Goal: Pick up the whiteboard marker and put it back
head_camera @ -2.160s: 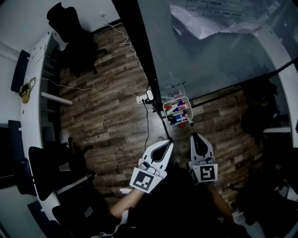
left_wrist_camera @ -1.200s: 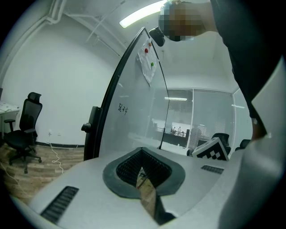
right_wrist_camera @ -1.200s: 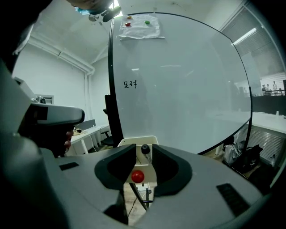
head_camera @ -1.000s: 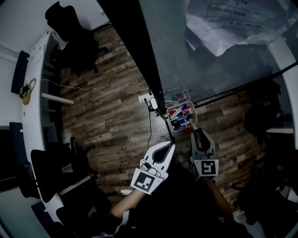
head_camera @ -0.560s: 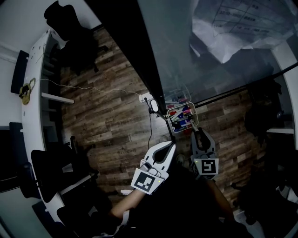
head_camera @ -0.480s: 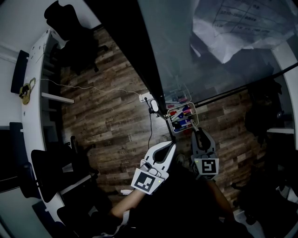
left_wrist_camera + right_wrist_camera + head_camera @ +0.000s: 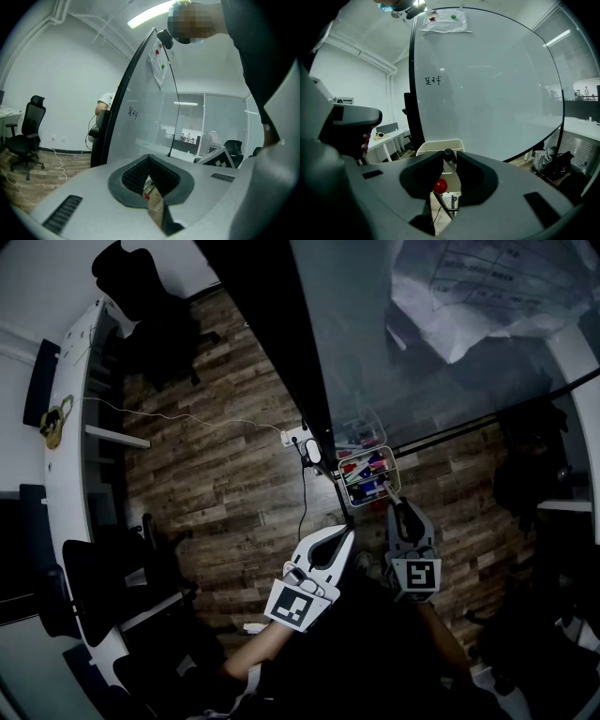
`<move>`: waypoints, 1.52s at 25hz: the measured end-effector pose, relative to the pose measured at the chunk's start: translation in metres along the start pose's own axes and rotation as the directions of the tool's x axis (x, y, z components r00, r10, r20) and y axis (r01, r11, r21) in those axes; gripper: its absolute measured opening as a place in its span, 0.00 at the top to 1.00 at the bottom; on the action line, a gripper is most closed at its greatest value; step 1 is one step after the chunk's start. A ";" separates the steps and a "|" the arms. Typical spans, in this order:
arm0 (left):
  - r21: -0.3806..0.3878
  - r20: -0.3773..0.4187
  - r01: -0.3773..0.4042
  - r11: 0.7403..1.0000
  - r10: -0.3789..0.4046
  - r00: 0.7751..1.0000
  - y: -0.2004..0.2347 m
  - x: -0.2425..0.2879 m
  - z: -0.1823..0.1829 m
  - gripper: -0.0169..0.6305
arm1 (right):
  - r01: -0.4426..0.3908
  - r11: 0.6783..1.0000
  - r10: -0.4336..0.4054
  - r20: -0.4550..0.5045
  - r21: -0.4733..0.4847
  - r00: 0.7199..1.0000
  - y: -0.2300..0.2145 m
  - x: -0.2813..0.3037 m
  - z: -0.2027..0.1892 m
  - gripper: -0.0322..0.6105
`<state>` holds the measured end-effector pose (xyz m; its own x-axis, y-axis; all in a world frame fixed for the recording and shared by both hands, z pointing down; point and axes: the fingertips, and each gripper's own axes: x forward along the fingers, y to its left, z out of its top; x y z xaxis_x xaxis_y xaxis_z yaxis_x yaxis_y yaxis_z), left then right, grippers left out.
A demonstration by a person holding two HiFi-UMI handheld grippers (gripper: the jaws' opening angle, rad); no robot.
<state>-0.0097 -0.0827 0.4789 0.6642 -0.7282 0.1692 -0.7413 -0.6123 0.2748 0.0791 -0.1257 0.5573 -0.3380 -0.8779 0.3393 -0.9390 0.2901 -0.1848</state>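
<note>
Advanced toward 12 o'clock since the earlier look: my right tongs (image 7: 395, 512), tips now at the basket (image 7: 343, 468), at its 5 o'clock corner. So the grab looks made; lifting and returning remain, I judge.

Left tongs (image 7: 149, 159): shut, nothing between, idle at 7 o'clock of the basket.

Whiteboard marker (image 7: 385, 489): at that corner, long axis roughly 6 to 12, leaning slightly to 11. Its dark end (image 7: 448, 154) pokes out past the tips, pointing at the whiteboard (image 7: 487, 84).

Right tongs (image 7: 449, 158): clamped on the marker.
</note>
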 end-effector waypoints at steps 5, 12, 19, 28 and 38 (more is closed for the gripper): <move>0.002 0.006 -0.004 1.000 0.004 1.000 -0.001 -0.003 0.000 0.96 | 0.002 1.000 -0.002 0.005 0.001 1.000 0.001 -0.003 0.001 0.81; 0.004 0.017 -0.006 1.000 0.006 1.000 -0.004 -0.006 0.002 0.96 | -0.005 1.000 0.005 0.027 -0.003 1.000 0.003 -0.008 0.005 0.82; 0.007 0.028 -0.003 1.000 0.002 1.000 -0.008 -0.008 0.004 0.96 | 0.003 1.000 -0.003 0.033 -0.004 0.999 0.002 -0.014 0.007 0.82; 0.022 0.046 -0.005 1.000 0.004 0.999 -0.012 -0.013 0.008 0.96 | 0.003 0.999 -0.003 0.018 -0.034 1.000 -0.001 -0.022 0.003 0.82; 0.036 0.075 -0.005 0.999 0.002 0.997 -0.020 -0.018 0.014 0.96 | 0.014 0.999 -0.013 0.035 -0.034 0.999 -0.002 -0.035 0.006 0.82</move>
<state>-0.0082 -0.0616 0.4569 0.6534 -0.7506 0.0985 -0.7476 -0.6195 0.2393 0.0933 -0.0979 0.5399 -0.3235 -0.8944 0.3089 -0.9453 0.2906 -0.1484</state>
